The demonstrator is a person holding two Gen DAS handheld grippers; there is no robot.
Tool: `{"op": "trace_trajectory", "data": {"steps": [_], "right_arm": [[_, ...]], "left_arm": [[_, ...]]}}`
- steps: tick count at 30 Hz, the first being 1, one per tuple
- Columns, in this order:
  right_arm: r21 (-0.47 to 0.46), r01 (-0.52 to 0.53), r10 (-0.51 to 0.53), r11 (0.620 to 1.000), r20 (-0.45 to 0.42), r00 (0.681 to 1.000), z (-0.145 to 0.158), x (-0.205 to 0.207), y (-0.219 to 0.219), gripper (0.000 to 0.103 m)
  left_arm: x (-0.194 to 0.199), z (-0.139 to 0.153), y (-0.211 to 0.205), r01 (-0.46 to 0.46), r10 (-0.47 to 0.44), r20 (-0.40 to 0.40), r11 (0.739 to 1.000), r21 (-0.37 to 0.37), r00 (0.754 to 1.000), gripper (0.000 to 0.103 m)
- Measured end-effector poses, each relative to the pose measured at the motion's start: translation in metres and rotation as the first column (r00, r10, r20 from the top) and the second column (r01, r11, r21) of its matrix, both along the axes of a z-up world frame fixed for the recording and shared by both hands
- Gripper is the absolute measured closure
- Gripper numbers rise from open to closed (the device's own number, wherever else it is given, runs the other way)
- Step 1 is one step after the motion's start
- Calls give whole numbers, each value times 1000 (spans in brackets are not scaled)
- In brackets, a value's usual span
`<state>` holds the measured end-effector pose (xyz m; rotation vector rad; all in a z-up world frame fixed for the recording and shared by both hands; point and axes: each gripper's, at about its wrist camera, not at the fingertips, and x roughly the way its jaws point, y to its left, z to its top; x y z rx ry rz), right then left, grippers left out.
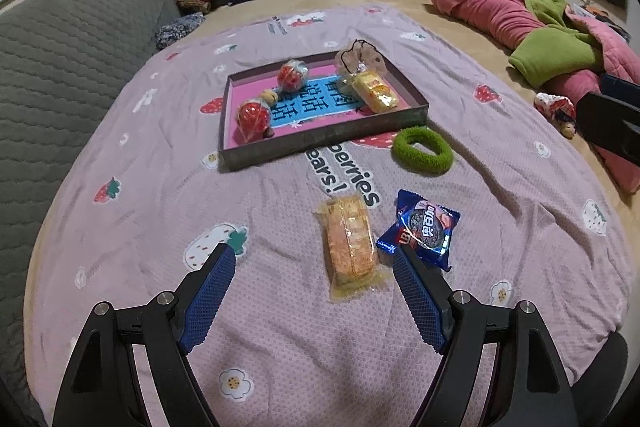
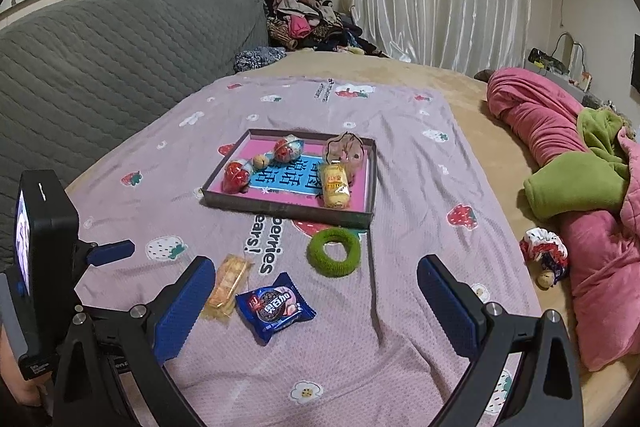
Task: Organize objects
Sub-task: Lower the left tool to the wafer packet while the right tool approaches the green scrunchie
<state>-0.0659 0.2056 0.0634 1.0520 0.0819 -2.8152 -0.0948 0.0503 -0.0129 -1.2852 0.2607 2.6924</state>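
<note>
Blue cookie pack [image 2: 275,303], Chinese print, lies between the spread fingers of the right gripper [image 2: 316,287], empty. Orange wafer [image 1: 351,241] lies between the left gripper [image 1: 314,267] fingers, also spread, empty. Ahead: green ring [image 2: 334,253], then tray [image 2: 288,209] holding two red balls and a yellow snack; blanket [image 2: 400,307] reads "berries".

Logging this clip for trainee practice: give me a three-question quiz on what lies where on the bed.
1. True or false: the green ring lies inside the tray.
2. Which lies nearest the left gripper? A) orange snack B) red ball C) yellow snack
3. Fill in: both grippers, the right included, are ____.

Key: 1 false; 2 A; 3 open.
</note>
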Motion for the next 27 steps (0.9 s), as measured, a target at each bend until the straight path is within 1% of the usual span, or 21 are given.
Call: {"op": "trace_trajectory", "data": {"steps": [11, 18, 27], "right_arm": [[13, 4, -5, 1000, 53, 999, -24, -12, 1, 1], [20, -2, 1, 1000, 70, 998, -32, -22, 0, 1], [23, -4, 2, 1000, 102, 995, -49, -41, 1, 1]], "left_arm": [[-13, -18, 3, -1, 1, 41, 1000, 18, 999, 21], [-23, -26, 7, 6, -7, 56, 1000, 22, 998, 21], [-43, -43, 10, -6, 4, 96, 1000, 25, 995, 21]]}}
